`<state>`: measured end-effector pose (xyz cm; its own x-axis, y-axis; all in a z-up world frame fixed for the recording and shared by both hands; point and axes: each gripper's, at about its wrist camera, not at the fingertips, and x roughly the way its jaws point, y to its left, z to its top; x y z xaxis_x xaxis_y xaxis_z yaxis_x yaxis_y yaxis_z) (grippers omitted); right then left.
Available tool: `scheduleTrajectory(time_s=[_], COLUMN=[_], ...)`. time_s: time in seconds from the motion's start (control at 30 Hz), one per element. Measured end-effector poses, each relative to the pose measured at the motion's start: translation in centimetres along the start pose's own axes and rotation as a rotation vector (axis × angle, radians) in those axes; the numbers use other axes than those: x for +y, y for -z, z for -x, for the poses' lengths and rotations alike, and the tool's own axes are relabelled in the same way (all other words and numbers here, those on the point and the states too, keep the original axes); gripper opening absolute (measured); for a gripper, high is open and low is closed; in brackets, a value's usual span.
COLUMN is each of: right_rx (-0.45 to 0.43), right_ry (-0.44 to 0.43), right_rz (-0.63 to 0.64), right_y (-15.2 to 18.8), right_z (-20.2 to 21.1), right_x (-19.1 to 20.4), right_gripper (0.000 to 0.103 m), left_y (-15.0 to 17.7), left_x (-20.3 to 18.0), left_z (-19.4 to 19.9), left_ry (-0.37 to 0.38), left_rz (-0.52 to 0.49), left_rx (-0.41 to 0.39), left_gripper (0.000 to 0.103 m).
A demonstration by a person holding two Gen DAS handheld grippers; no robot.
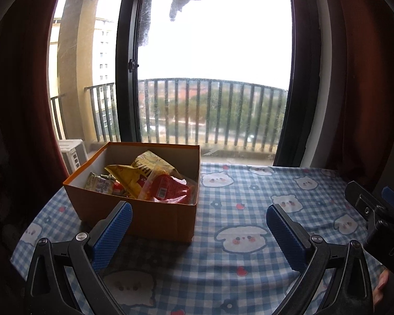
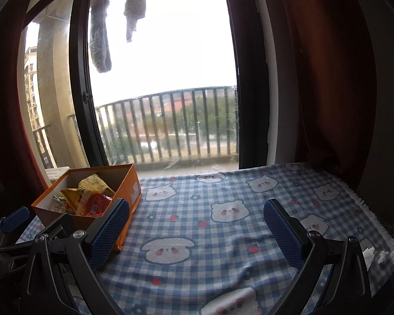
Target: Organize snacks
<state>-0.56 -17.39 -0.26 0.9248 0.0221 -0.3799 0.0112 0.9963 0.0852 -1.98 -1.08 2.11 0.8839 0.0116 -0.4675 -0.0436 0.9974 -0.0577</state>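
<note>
In the left wrist view, the left gripper (image 1: 198, 216) has its two blue ribbed pads spread wide and nothing is between them. Under it lies the desk (image 1: 249, 183), covered by a blue and white checked cloth with white cartoon animal faces. The open orange cardboard box (image 1: 155, 220) stands on the left part of the desk, near the left edge and just beyond the left pad. Inside the box are the snacks: a yellow crinkled snack bag (image 1: 141, 176), a red packet in clear wrap (image 1: 168, 190) beside it, and a small pale green packet (image 1: 98, 183) at the left wall. To the right of the box the cloth is free up to the far edge, which meets the large dark-framed window (image 1: 212, 52) with a balcony railing (image 1: 210, 110) behind it. At the right border the right gripper (image 1: 375, 210) shows only in part, and fingertips of a hand (image 1: 380, 283) appear low in the corner. In the right wrist view, the right gripper (image 2: 195, 216) is also opened wide and holds nothing. Here the box (image 2: 130, 202) sits far to the left, touching the picture of the left pad, and its right side wall with print is visible. This view shows also the fringed right edge of the cloth (image 2: 367, 207), dark red curtains (image 2: 328, 78) at the right, grey clothes hanging (image 2: 135, 5) outside, and a part of the left gripper (image 2: 13, 221) at the left border.
</note>
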Motion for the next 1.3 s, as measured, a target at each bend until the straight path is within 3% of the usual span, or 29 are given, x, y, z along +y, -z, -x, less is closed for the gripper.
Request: scheduleTrajectory(time_s=[0.17, 0.3, 1.3], right_rx=[0.002, -0.002, -0.003], right_ry=[-0.031, -0.046, -0.033], right_rz=[0.016, 0.018, 0.017], right_y=[0.5, 0.5, 0.2], right_z=[0.4, 0.6, 0.2], right_x=[0.5, 0.8, 0.9], right_gripper=[0.103, 0.103, 0.103], left_y=[0.3, 0.3, 0.0], left_x=[0.3, 0.1, 0.2], left_z=[1.2, 1.8, 0.6], left_ry=[-0.005, -0.049, -0.032], left_rz=[0.013, -0.001, 0.009], left_rx=[-0.030, -0.067, -0.033], left_gripper=[0.102, 0.102, 0.103])
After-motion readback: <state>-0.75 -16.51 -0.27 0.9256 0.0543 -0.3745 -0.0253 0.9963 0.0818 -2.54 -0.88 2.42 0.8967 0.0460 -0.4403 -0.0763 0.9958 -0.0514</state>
